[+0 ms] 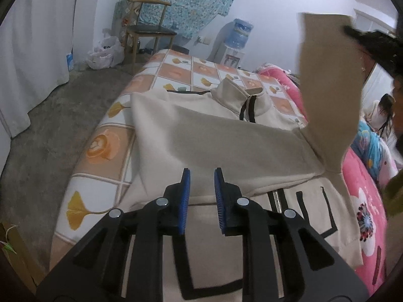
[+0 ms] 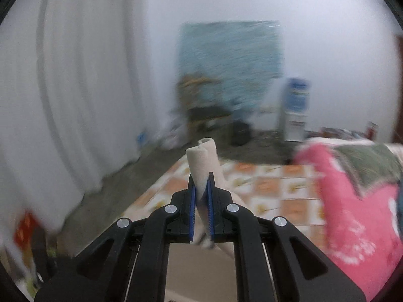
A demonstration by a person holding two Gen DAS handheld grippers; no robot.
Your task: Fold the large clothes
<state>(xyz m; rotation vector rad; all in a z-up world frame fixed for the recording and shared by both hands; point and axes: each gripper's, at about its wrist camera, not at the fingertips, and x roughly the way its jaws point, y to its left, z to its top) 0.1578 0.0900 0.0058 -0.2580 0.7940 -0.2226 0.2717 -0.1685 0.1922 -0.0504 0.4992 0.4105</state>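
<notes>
A cream zip jacket (image 1: 226, 136) with black trim lies spread on the bed, collar at the far end, one sleeve folded across its body. My left gripper (image 1: 201, 173) is open and empty just above the jacket's lower part. My right gripper (image 2: 201, 176) is shut on the cuff of the other sleeve (image 2: 204, 166) and holds it up in the air. In the left wrist view that raised sleeve (image 1: 330, 88) hangs at the right, with the right gripper (image 1: 352, 29) dark at its top.
The bed has an orange and white checked sheet (image 1: 100, 148). A pink quilt (image 1: 367, 216) lies along its right side. A wooden chair (image 1: 148, 30), a plastic bag (image 1: 105, 52) and a water dispenser (image 1: 236, 42) stand beyond the bed. Grey floor (image 1: 50, 130) on the left.
</notes>
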